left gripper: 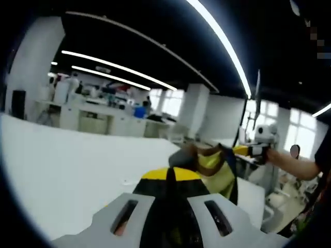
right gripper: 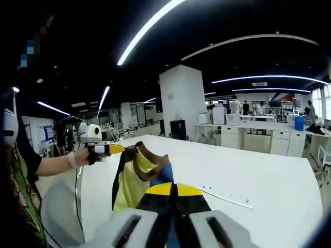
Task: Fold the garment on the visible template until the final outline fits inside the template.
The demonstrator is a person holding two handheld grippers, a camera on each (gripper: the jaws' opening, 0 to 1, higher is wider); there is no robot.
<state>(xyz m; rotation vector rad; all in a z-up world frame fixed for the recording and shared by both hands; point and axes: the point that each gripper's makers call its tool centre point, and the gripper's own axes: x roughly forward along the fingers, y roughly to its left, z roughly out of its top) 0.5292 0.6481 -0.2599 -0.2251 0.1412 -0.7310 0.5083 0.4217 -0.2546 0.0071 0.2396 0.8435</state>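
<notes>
A yellow, black and blue garment [right gripper: 135, 178] hangs in the air above the white table [right gripper: 269, 175], stretched between the two tools. In the right gripper view, the right gripper [right gripper: 173, 192] at the bottom middle pinches one edge of the cloth, and the left gripper [right gripper: 115, 149] at the left pinches the other end. In the left gripper view, the left gripper [left gripper: 170, 178] bites the garment [left gripper: 214, 168] at the bottom middle, and the right gripper [left gripper: 243, 150] grips it at the right.
</notes>
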